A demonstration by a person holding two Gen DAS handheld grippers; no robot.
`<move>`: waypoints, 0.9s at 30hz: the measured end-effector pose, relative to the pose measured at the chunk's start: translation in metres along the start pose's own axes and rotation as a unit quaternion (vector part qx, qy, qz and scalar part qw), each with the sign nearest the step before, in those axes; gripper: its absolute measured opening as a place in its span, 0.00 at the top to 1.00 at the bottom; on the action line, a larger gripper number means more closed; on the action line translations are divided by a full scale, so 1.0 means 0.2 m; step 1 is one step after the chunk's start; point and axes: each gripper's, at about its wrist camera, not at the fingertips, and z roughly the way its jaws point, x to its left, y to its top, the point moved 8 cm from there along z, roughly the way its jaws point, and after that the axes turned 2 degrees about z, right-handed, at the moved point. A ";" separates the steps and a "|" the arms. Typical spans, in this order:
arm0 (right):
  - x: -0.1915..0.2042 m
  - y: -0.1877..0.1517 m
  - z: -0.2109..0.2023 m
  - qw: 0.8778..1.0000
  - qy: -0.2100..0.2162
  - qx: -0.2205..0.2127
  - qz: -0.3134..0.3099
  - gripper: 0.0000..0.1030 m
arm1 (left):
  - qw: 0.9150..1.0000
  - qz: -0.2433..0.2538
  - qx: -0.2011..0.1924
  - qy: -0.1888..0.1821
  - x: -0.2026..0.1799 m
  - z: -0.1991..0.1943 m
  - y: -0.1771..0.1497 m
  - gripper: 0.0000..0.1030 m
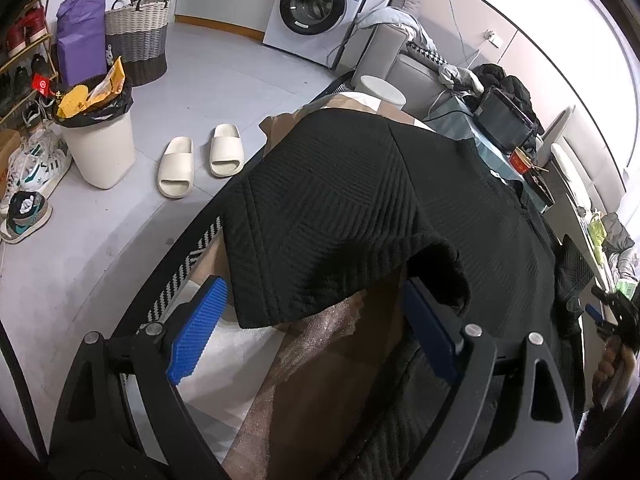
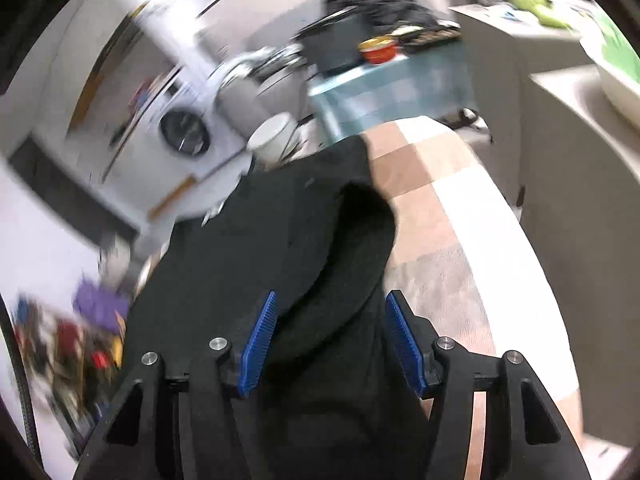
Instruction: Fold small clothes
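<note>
Left wrist view: left claw (image 1: 316,332) spread wide, blue ribbed pads well apart, nothing pinched. A corner of the black ribbed knit garment (image 1: 340,208) droops between the pads, its hem near the right pad at 3 o'clock; contact uncertain. Judged a reach for that corner, wide opening meant to straddle the thick hem.

Garment lies draped over the brown-and-cream checked plush blanket (image 1: 320,364), running away toward 12 and 2 o'clock. Right claw (image 1: 604,312) glimpsed at the 3 o'clock edge.

Outward: pair of cream slide sandals (image 1: 200,160) at 10 o'clock on the floor, cream waste bin with black liner (image 1: 100,148) farther left, white front-load washing machine (image 1: 320,4) at 12.

Right wrist view, motion-blurred: right claw (image 2: 330,340) also released, pads parted around a raised fold of the black garment (image 2: 280,240). Blanket (image 2: 432,200) shows bare at 1 o'clock. Fold step looks early; garment is mostly spread, not yet squared.
</note>
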 end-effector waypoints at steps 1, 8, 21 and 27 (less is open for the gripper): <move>-0.01 0.02 0.00 1.000 -0.006 -0.008 0.000 0.44 | 1.000 0.000 0.000 -0.001 0.00 0.00 0.00 0.15; -0.06 0.14 0.14 1.000 -0.026 -0.013 0.011 0.58 | 1.000 -0.014 -0.004 -0.002 0.02 0.01 0.02 0.15; 0.57 0.03 -0.15 0.975 0.125 -0.023 -0.181 0.39 | 0.999 -0.037 -0.007 0.003 0.06 0.01 0.02 0.15; 0.38 -0.05 -0.16 0.982 0.060 -0.002 -0.182 0.39 | 0.995 -0.096 -0.007 -0.001 0.20 0.04 0.05 0.15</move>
